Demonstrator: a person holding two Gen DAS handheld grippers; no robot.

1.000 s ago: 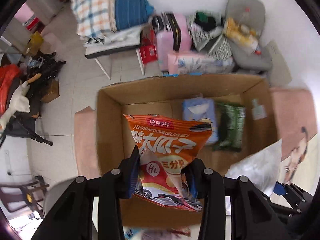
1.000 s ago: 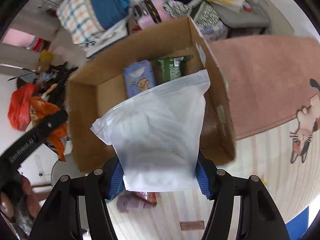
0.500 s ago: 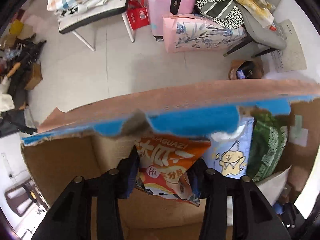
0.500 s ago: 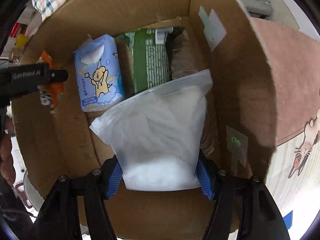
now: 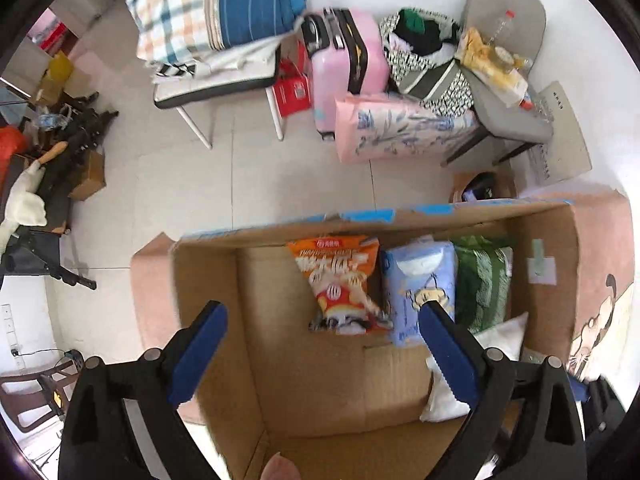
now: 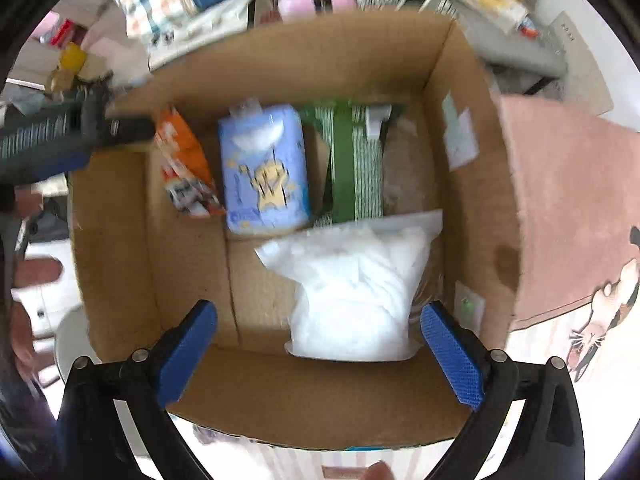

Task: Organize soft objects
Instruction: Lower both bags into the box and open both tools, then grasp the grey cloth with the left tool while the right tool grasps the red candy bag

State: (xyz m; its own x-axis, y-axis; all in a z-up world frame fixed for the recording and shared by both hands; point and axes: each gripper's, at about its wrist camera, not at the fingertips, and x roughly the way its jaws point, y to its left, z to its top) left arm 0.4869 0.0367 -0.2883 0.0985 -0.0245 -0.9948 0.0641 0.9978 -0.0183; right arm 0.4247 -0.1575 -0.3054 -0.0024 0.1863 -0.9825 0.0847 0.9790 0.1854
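Left gripper [image 5: 322, 330] spread wide with nothing between its blue textured pads, hovering over the open cardboard box [image 5: 208, 320]; right gripper [image 6: 318, 326] just as wide and just as empty, above the near end of the same box.

Four soft packs in the box, count them. One orange snack bag [image 5: 340, 280], crinkly foil, propped against the far wall with its long axis running from that wall toward the camera, printed face up. One pale blue tissue pack [image 5: 416, 280] with a cartoon character, touching the snack bag's right side and lying parallel to it. One green pack [image 5: 482, 280], striped and glossy, right beside the blue one, same direction. One white translucent bag [image 6: 356, 292], puffy and pillow-shaped, lying in the near right part of the box floor just in front of the green pack, its sealed flat edge pointing to the far wall.

The box is plain brown corrugated board, rectangular, blue tape along its far rim, standing on a pink rug [image 6: 560, 208]
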